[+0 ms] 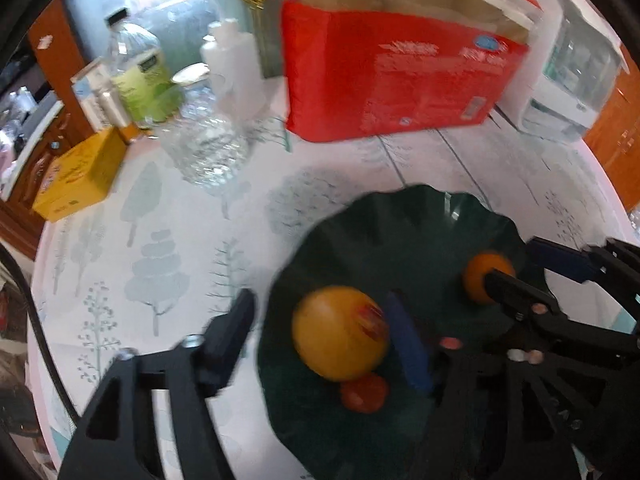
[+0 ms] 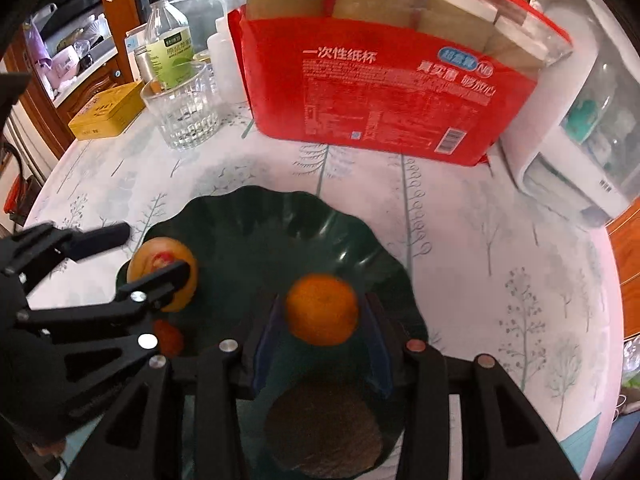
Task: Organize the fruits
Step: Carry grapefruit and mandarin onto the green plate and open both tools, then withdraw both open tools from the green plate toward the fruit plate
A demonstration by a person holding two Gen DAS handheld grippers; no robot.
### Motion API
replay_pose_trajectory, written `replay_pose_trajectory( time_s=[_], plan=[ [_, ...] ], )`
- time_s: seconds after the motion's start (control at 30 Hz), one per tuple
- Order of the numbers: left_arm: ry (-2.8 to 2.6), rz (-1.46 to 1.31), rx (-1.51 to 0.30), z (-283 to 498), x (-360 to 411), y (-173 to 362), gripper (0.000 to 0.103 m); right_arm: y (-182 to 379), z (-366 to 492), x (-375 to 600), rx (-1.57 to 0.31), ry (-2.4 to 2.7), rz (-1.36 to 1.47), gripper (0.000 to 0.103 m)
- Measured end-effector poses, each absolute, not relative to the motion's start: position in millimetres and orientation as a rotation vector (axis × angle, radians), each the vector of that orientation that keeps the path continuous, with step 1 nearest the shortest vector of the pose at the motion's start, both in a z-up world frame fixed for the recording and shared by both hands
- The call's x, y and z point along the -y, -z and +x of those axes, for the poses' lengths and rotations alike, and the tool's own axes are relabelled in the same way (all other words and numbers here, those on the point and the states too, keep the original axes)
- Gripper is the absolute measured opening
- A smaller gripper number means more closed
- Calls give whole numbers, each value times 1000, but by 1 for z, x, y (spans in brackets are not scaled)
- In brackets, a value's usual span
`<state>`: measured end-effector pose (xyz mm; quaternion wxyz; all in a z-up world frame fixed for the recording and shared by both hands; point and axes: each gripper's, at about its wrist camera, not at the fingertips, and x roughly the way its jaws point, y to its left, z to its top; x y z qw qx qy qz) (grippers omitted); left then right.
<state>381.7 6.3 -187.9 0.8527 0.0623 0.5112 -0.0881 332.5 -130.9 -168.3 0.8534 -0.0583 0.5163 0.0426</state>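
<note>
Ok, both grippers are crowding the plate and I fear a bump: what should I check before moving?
1. Orange inside the green plate: ok.
2. Right gripper clear of the orange: cannot tell, very close.
3. Left gripper open around the yellow fruit: ok.
4. The two grippers apart: ok, though near.
5. Small red fruit in the plate: ok.

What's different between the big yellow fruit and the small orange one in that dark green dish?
The large yellow round fruit is bigger and paler than the small orange tangerine. The yellow fruit carries a red sticker; the tangerine shows none. The yellow fruit sits between the wide-open fingers of the left gripper, the tangerine between those of the right gripper, which stand closer. Both are round and inside the dark green wavy-edged dish.
</note>
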Motion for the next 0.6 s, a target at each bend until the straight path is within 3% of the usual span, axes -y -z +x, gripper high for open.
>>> replay_pose_trajectory(
  time_s=[0.07, 0.17, 0.6],
  plan=[
    [174, 99, -1060, 382, -14, 185, 85, 166, 331, 135, -1077, -97, -103, 49],
    [182, 56, -1058, 382, -21, 180, 86, 163, 329, 138, -1061, -95, -91, 56],
    [181, 97, -1021, 355, -21, 151, 88, 147, 305, 137, -1021, -111, -69, 56]
  ],
)
